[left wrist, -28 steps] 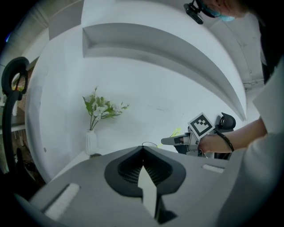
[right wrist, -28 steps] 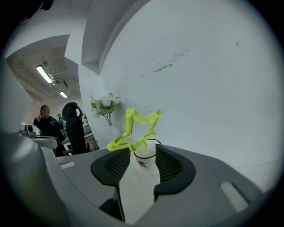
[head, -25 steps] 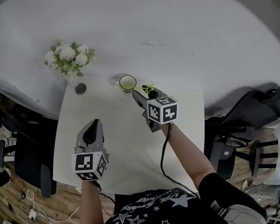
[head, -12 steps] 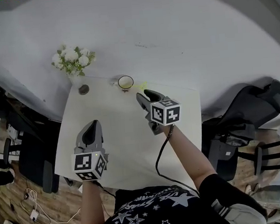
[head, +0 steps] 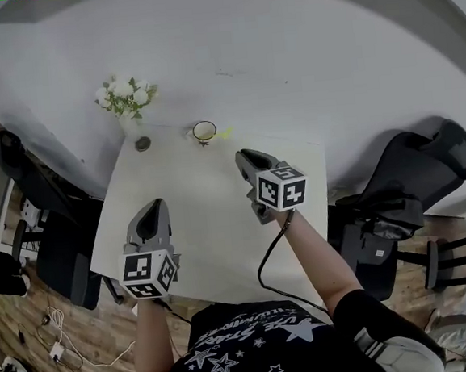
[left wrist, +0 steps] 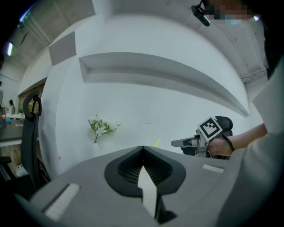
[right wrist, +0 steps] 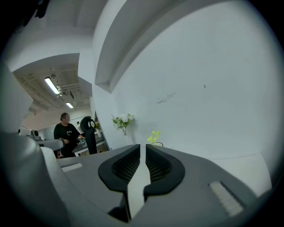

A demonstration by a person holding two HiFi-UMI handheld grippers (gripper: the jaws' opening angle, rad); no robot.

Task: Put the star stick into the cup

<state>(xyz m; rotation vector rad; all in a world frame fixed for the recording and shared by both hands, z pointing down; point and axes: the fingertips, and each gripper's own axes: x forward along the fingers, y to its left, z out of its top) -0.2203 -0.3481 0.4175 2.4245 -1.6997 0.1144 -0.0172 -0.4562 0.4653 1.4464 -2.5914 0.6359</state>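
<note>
Star stick (head: 225, 132) leaning out of cup (head: 205, 131) at table's (head: 204, 224) far edge, right gripper (head: 243, 155) near it, empty jaws closing, left gripper (head: 152, 210) pressed together, empty, square markers on both cubes.

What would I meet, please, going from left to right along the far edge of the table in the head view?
Along that edge: white flowers in a vase → small dark round object → cup → star stick, its yellow-green head just right of the rim.
</note>
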